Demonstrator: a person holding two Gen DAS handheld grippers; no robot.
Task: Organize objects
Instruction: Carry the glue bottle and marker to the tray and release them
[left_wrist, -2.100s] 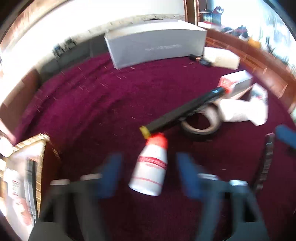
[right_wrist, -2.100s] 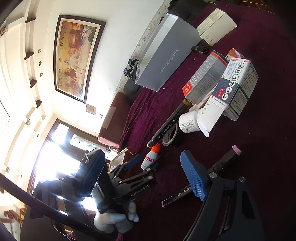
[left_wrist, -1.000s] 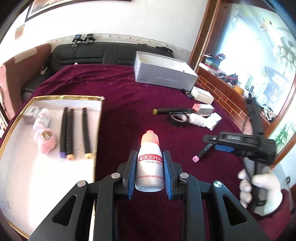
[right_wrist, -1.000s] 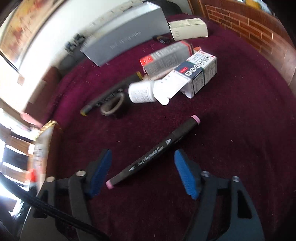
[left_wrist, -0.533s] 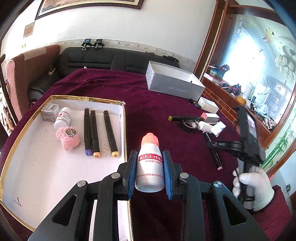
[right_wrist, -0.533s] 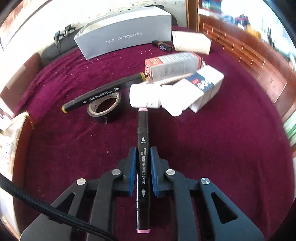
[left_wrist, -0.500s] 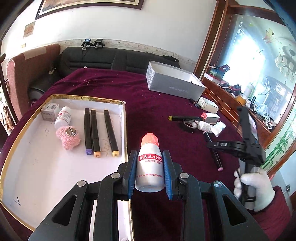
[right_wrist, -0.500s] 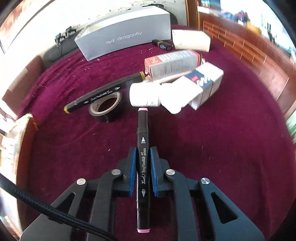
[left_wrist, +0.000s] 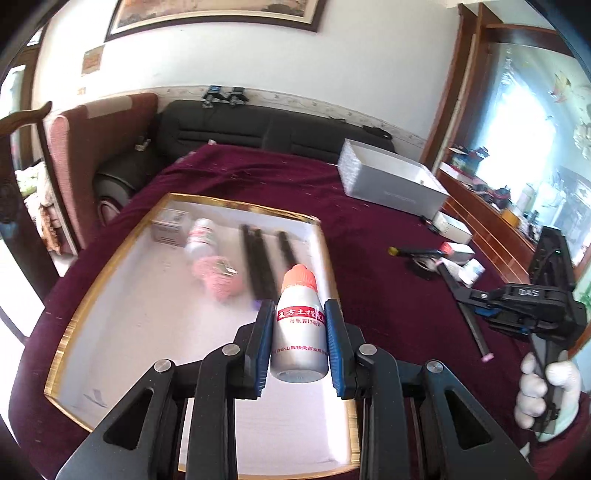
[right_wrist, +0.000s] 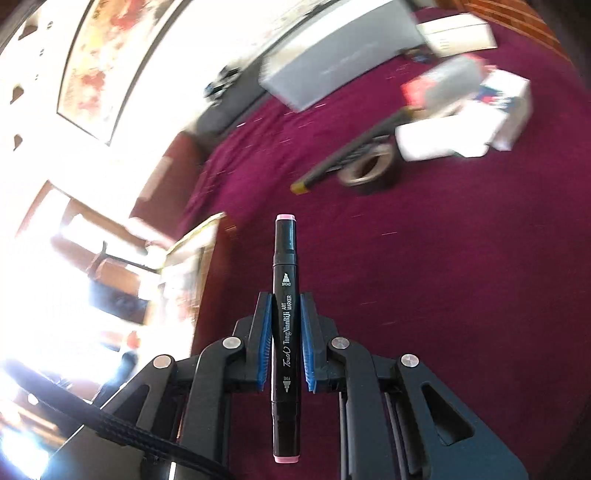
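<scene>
Tray (left_wrist: 110, 266) holds markers (left_wrist: 258, 258); left tongs (left_wrist: 297, 332) grip bottle (left_wrist: 300, 325), right tongs (right_wrist: 284, 332) marker (right_wrist: 285, 314).

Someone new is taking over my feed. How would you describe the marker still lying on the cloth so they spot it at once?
Start at the grey shoe box at the far edge of the maroon tablecloth. Nearer the camera sits a cluster of white cartons beside a tape roll. The marker lies slanted, touching that roll, and has a yellow end cap, while the marker in the right tongs has pink ends.
</scene>
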